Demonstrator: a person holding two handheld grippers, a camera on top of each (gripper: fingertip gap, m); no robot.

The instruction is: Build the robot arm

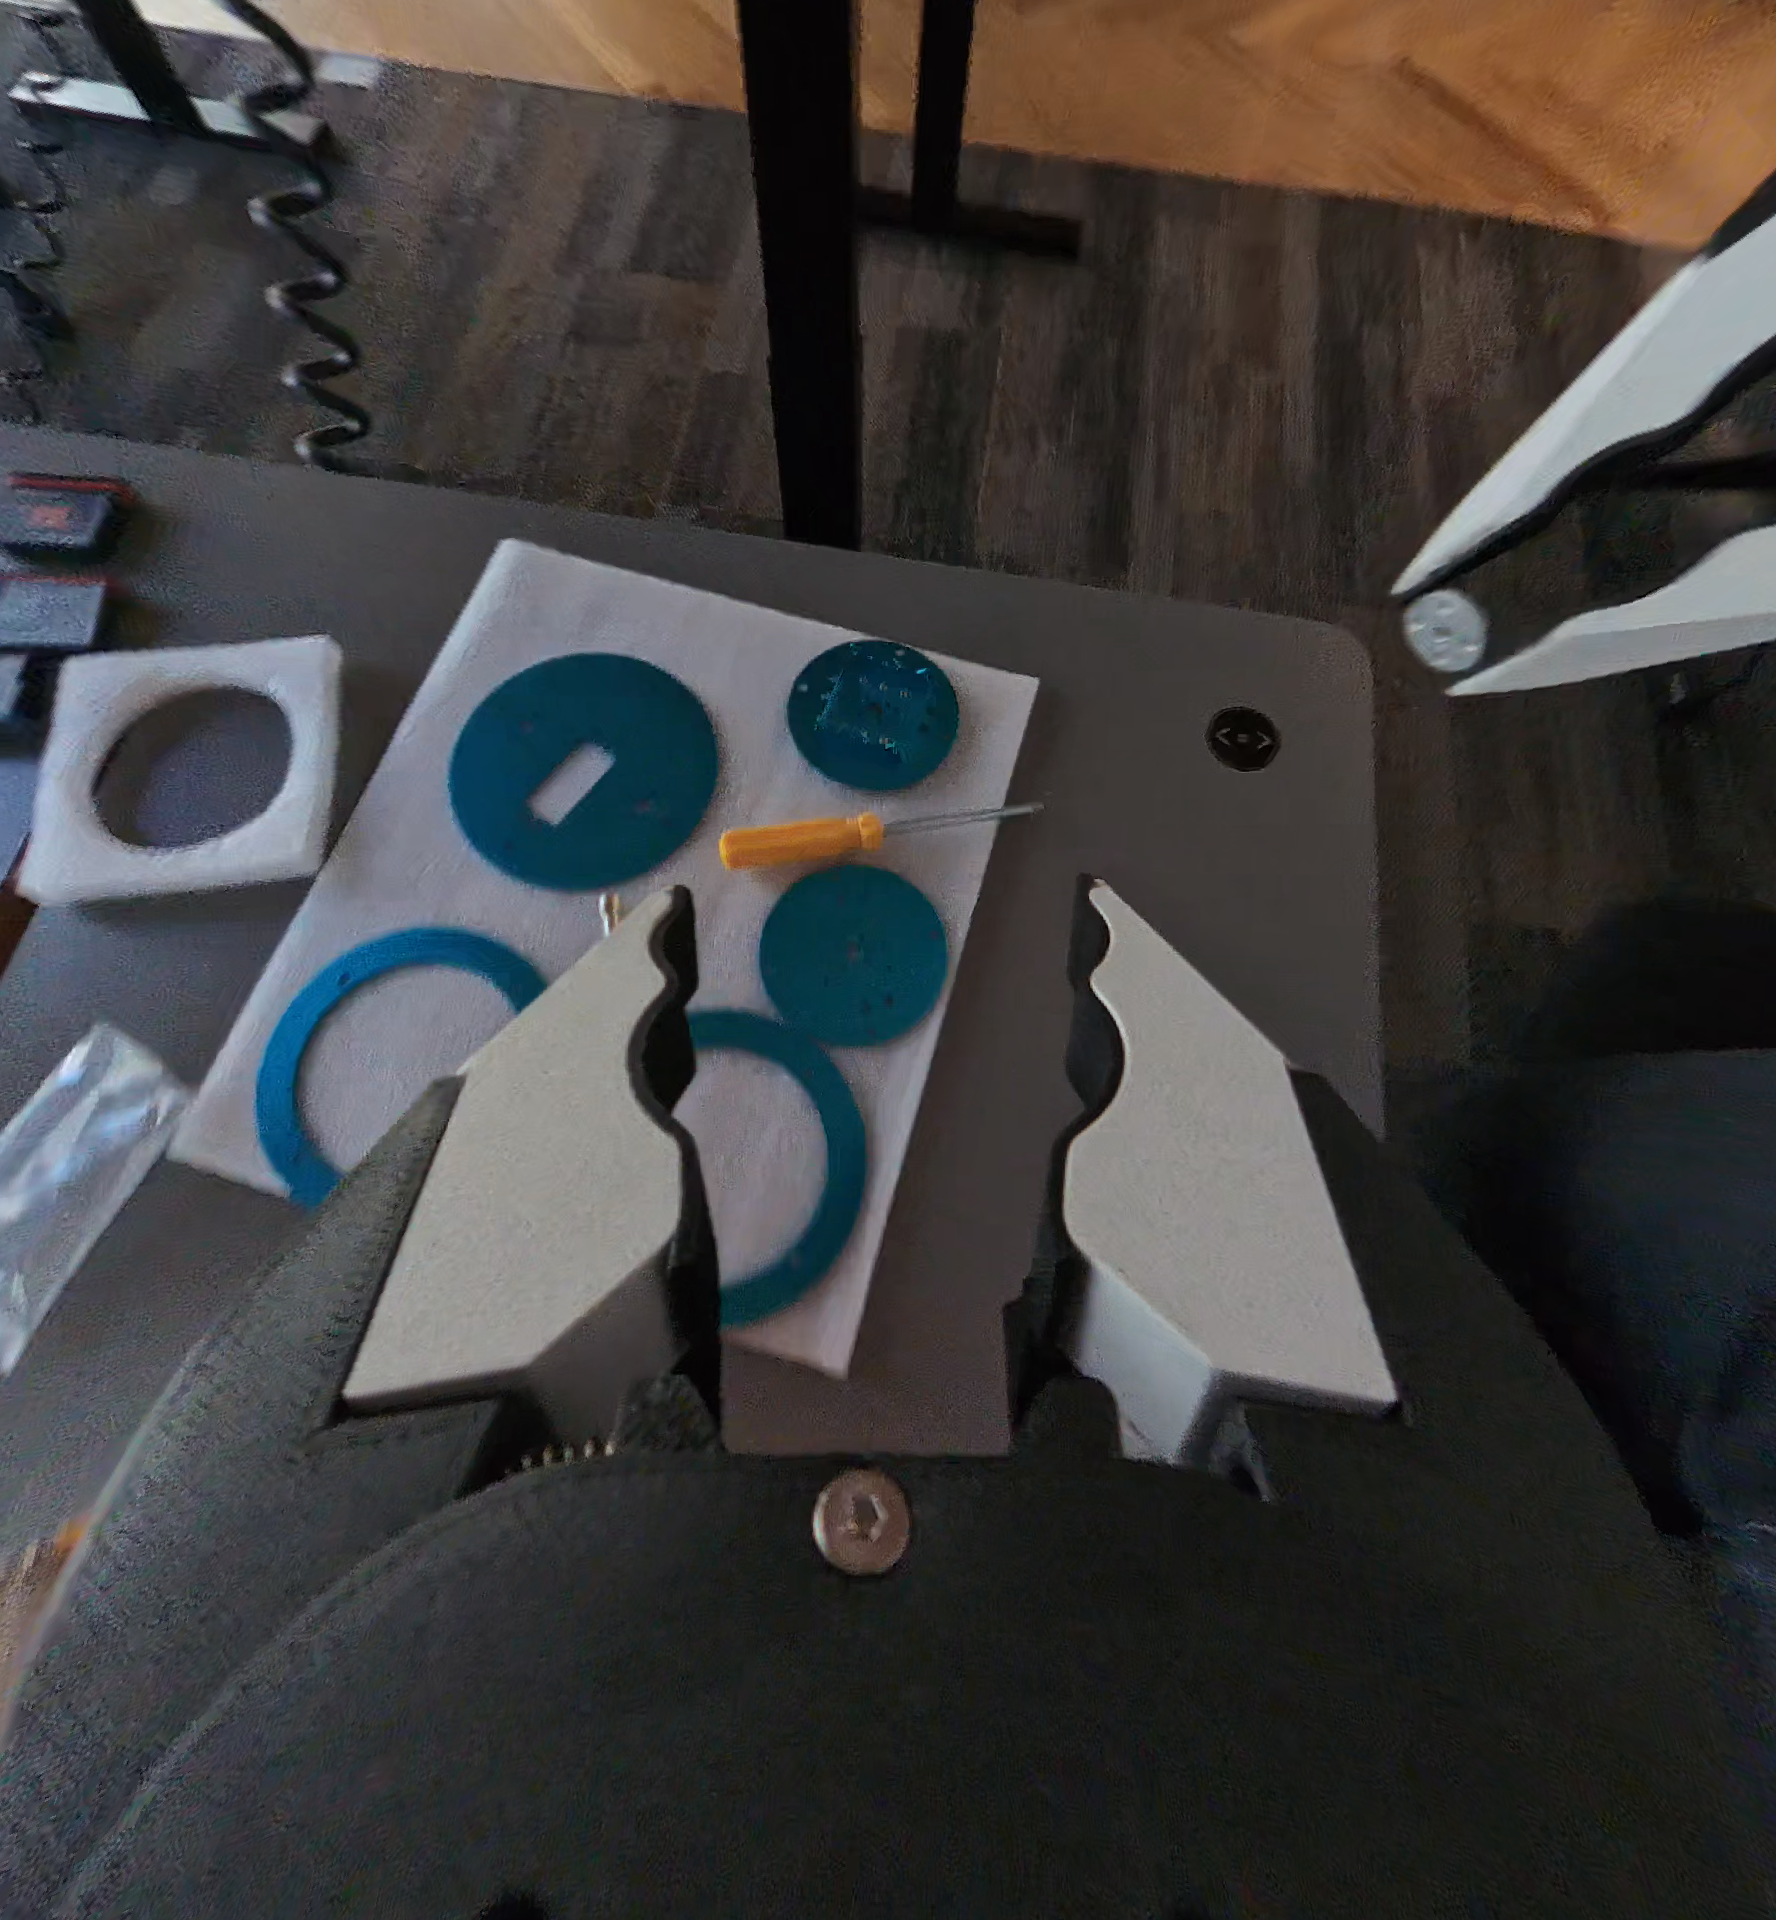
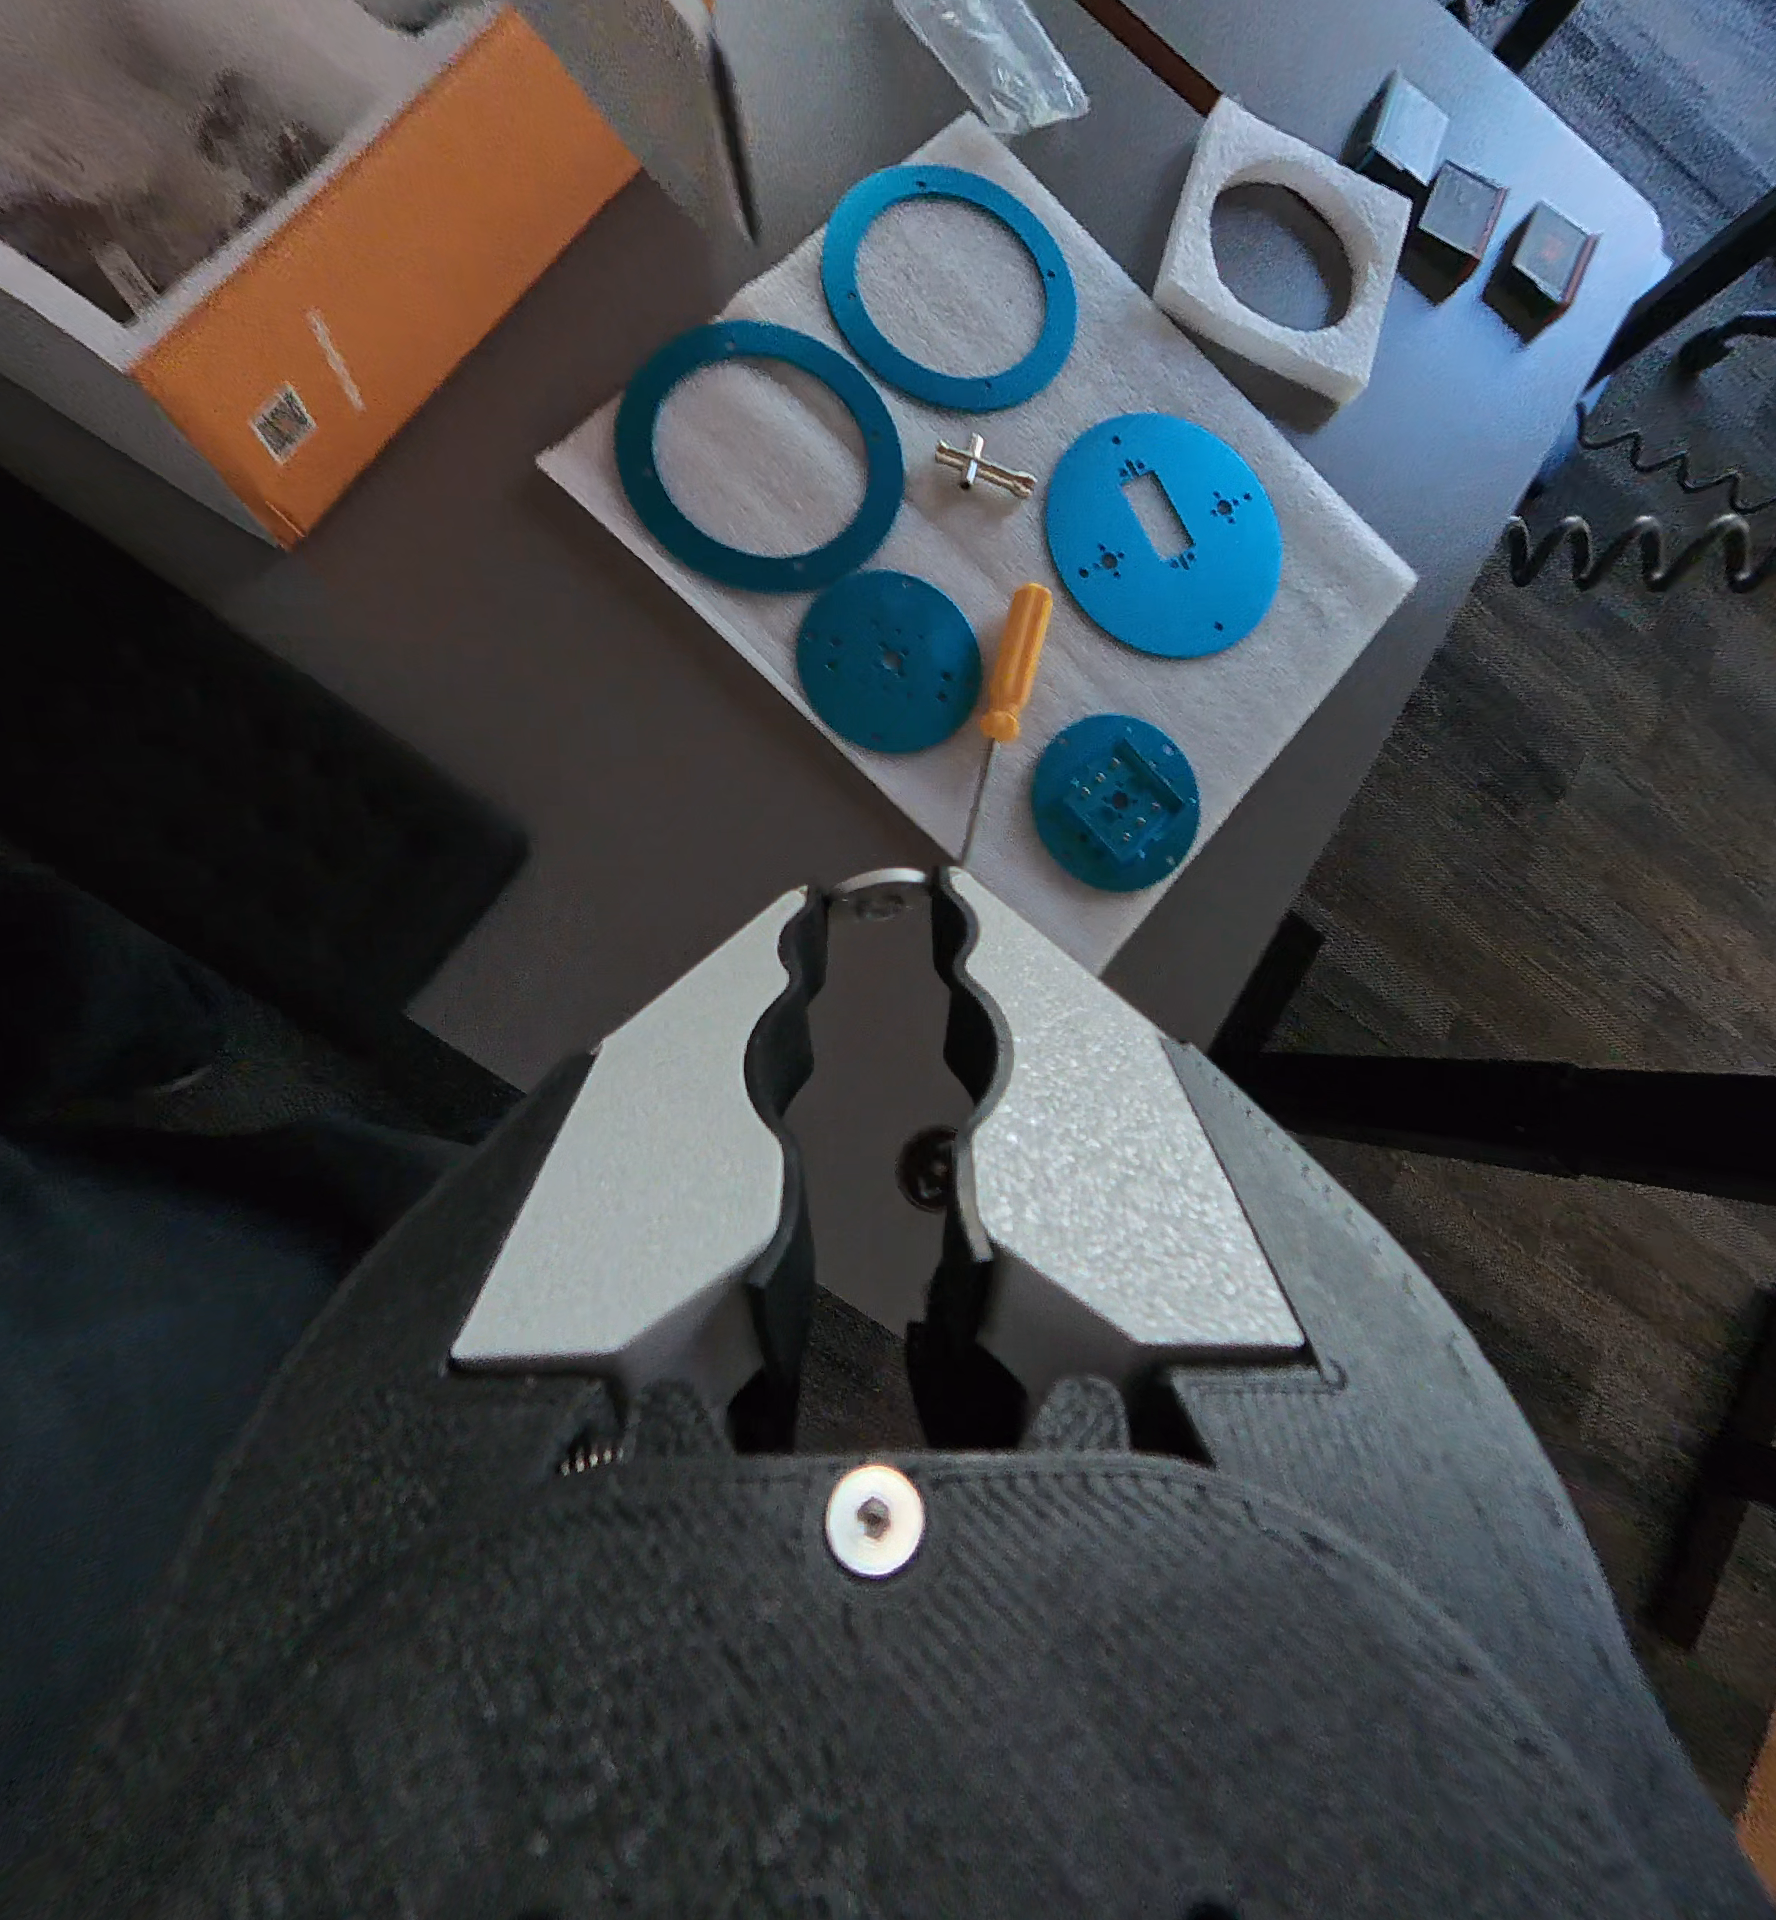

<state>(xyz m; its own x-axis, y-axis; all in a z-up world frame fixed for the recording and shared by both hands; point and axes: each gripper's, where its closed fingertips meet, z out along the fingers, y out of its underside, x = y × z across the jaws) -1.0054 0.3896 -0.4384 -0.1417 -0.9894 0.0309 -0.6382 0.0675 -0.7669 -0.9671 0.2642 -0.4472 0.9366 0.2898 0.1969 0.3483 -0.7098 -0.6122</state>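
Left tool [image 1: 879, 914]: I see its jaws spread wide, nothing between them, hovering above the white foam sheet [image 1: 593, 623] on the dark table [image 1: 1175, 831]. Right tool [image 2: 876, 883]: jaws nearly together, pinching a small silver disc [image 2: 879, 883] at the tips; in the left wrist view it hangs off the table's far right corner.

On the sheet, w/ gaps between: two blue rings [image 2: 759, 457] [image 2: 948, 288], a large blue disc w/ rectangular slot [image 2: 1164, 535], a small drilled blue disc [image 2: 885, 660], a small blue disc w/ raised square block [image 2: 1116, 802], an orange-handled screwdriver [image 2: 1014, 660], and a silver cross-shaped piece [image 2: 975, 464].

Beside the sheet: a white foam square w/ round cutout [image 2: 1279, 275], three small dark boxes [image 2: 1466, 218], a clear plastic bag [image 2: 998, 62], an orange box [image 2: 385, 281].
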